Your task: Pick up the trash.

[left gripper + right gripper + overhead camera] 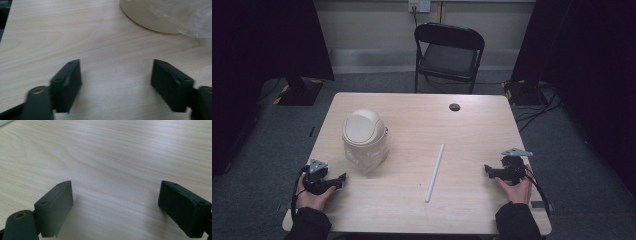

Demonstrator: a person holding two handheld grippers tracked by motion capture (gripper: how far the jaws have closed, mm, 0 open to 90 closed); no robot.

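Light wood table [472,130], person seated at near edge, one gripper in each hand.

Left gripper [343,177] rested on the table near the near-left corner, held by the left hand [312,196]. Jaws released, spread wide, nothing between them; bare wood showed in the gap in the left gripper view [116,82]. Jaws pointed toward the table's middle.

Right gripper [487,170] rested near the near-right corner, held by the right hand [516,190]. Jaws released, spread wide, nothing between them; only wood grain lay in the gap in the right gripper view [116,205].

Cream swing-lid bin [363,134] stood upright on the left half of the table, just beyond the left gripper, not touching it. Clear plastic bag [372,156] wrapped its lower body; bin base [150,17] and crinkled plastic [192,17] showed at the top of the left gripper view.

White thin rod [435,172] lay flat near mid-table, running from the near edge toward the far edge, slightly slanted, well apart from both grippers.

Round cable hole [454,107] near the far edge. Black folding chair [448,55] stood beyond the far edge.
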